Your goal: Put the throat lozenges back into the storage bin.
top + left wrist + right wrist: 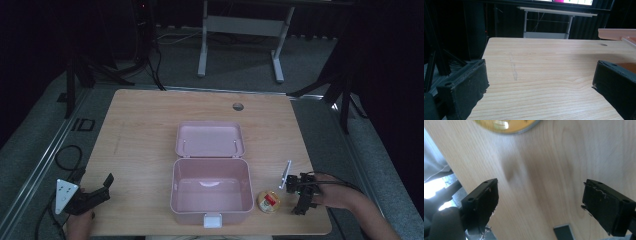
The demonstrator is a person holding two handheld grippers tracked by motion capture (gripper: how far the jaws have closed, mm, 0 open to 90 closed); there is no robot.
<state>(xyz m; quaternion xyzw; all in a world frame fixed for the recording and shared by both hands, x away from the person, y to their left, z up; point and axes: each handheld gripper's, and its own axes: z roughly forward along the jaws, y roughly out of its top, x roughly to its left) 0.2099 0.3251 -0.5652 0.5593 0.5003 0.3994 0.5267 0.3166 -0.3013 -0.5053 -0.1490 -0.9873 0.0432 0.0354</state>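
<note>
High view, listed from the table's [145,115] left edge to its right edge.

Left gripper [95,192] — at the near left corner, held in a hand that enters from the bottom edge; grey three-cornered plate on top, black cable looping off past the table's left edge. Jaws stand wide apart with nothing between them. In the left gripper view the two black pads sit far to either side over bare wood, and the pink box [617,33] shows at the right margin.

Pink box [211,192] — at the middle of the near edge, open, its inside bare. White latch on the front wall, hanging at the table's near edge. The lid [210,139] lies flat behind it toward the table's centre, hinged to the back wall.

Round tin [268,201] — yellow top with a red-and-white label, standing on the table just beside the box's right wall, near the near edge.

Right gripper [300,192] — close to the near right corner, just right of the tin and apart from it, held in a hand coming from the bottom right. Jaws wide, holding nothing. The right gripper view looks steeply down on the wood, with the tin's [507,125] yellow rim at the top edge, ahead of the open pads.

Small round hole [238,106] — in the tabletop near the far edge.
</note>
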